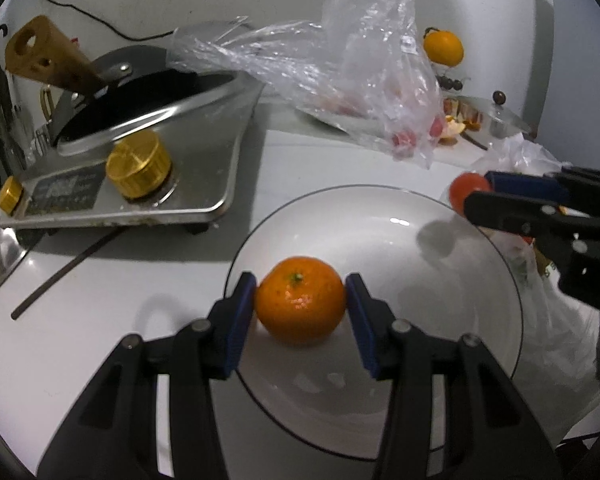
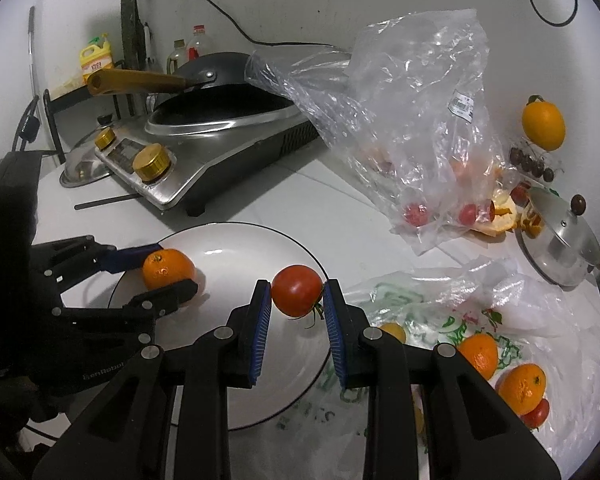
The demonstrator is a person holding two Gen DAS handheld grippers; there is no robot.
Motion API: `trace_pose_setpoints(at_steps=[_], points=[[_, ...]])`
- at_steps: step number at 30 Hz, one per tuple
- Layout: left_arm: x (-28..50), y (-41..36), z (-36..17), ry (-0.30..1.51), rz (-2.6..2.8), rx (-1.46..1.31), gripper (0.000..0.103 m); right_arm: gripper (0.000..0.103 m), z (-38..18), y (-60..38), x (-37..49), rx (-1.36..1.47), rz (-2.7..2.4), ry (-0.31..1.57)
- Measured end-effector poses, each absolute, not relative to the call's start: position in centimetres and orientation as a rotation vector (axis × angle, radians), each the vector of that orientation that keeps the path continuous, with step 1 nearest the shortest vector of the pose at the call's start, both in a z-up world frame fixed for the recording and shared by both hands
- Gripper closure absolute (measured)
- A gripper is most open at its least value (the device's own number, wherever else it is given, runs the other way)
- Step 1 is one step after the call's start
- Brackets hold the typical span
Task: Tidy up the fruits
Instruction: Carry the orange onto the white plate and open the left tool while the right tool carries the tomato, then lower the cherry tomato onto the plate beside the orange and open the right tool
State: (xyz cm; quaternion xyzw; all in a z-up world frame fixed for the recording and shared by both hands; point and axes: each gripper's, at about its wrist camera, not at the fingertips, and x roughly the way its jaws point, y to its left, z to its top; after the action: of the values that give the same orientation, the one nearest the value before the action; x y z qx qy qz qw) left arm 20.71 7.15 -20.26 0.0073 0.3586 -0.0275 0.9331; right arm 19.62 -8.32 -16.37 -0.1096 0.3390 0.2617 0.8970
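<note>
A white plate (image 1: 440, 240) with a thin dark rim lies on the white counter. My left gripper (image 1: 300, 300) is shut on an orange mandarin (image 1: 300, 300) low over the plate's left part; whether the fruit touches the plate I cannot tell. The same mandarin (image 2: 168, 269) and left gripper (image 2: 156, 272) show at the left of the right wrist view. My right gripper (image 2: 296, 294) is shut on a red tomato (image 2: 296, 290), held above the plate's (image 2: 228, 248) right edge. In the left wrist view the tomato (image 1: 469, 190) and right gripper (image 1: 480, 192) appear at the right.
A stove with gold knobs (image 1: 138, 164) and a black wok (image 2: 220, 80) stands at the back left. A clear bag with small tomatoes (image 2: 420, 120) lies behind the plate. A printed bag (image 2: 480, 340) on the right holds more mandarins (image 2: 522, 388). A pot lid (image 2: 560, 236) and an orange fruit (image 2: 543, 126) sit far right.
</note>
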Motion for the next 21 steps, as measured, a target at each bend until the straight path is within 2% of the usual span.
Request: trace_pose_setpoints(at_steps=[4, 21], points=[[20.8, 7.4, -20.2, 0.738, -0.061, -0.001, 0.050, 0.074, -16.5, -7.4, 20.0, -0.236, 0.551, 0.707], [19.2, 10.7, -18.9, 0.680, -0.073, -0.115, 0.050, 0.074, -17.9, -2.5, 21.5, -0.279, 0.616, 0.743]])
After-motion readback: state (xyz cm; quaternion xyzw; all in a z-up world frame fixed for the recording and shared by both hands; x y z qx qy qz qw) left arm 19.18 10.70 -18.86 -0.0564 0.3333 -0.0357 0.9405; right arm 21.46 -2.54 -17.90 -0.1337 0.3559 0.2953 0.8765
